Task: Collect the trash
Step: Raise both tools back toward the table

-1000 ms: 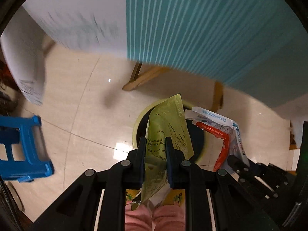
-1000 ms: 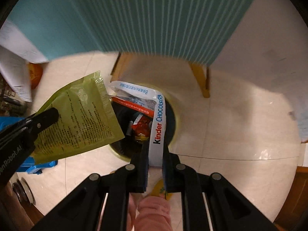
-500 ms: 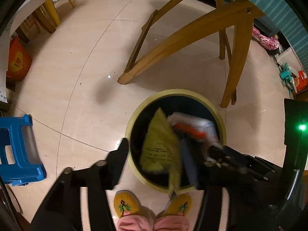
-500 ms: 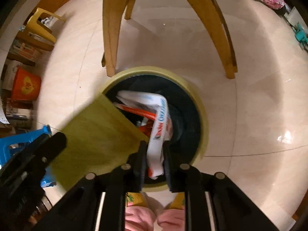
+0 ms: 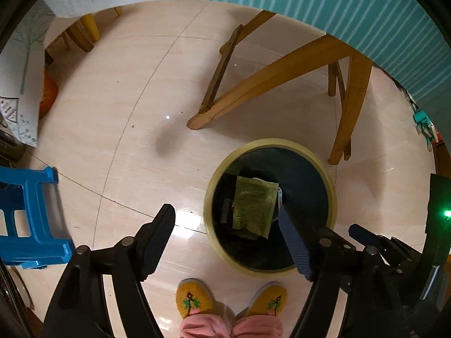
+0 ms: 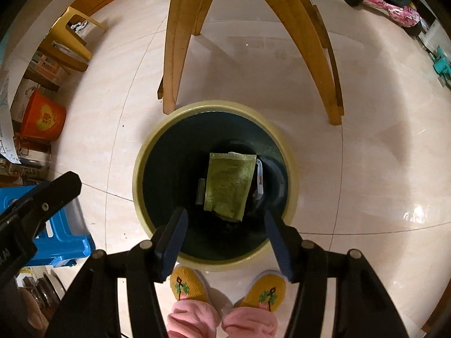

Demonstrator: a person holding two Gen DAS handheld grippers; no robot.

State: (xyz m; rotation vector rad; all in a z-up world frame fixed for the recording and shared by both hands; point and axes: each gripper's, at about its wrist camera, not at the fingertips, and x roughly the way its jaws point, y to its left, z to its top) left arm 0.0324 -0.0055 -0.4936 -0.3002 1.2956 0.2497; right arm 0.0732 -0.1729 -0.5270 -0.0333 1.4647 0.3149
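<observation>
A round trash bin [image 5: 210, 186] [image 6: 141, 166] with a pale yellow rim and dark inside stands on the tiled floor. A green wrapper [image 5: 253, 207] [image 6: 228, 186] lies flat inside it. The edge of a white and red wrapper [image 6: 260, 178] shows beside the green one. My left gripper [image 5: 227, 217] hangs above the bin's left rim, its jaws opening, nothing between them. Directly over the bin is my right gripper [image 6: 224, 221], jaws also opening and empty. The left gripper's finger [image 6: 53, 194] shows at the left of the right wrist view.
Wooden table legs [image 5: 270, 76] [image 6: 180, 42] stand just behind the bin. A blue plastic stool [image 5: 25, 217] [image 6: 59, 236] is to the left. A person's yellow slippers [image 5: 194, 298] [image 6: 265, 293] are at the bin's near side. An orange bucket [image 6: 42, 119] sits far left.
Both grippers opened and let go of their wrappers. The green wrapper and the white and red one dropped into the bin. Both grippers came lower over the bin.
</observation>
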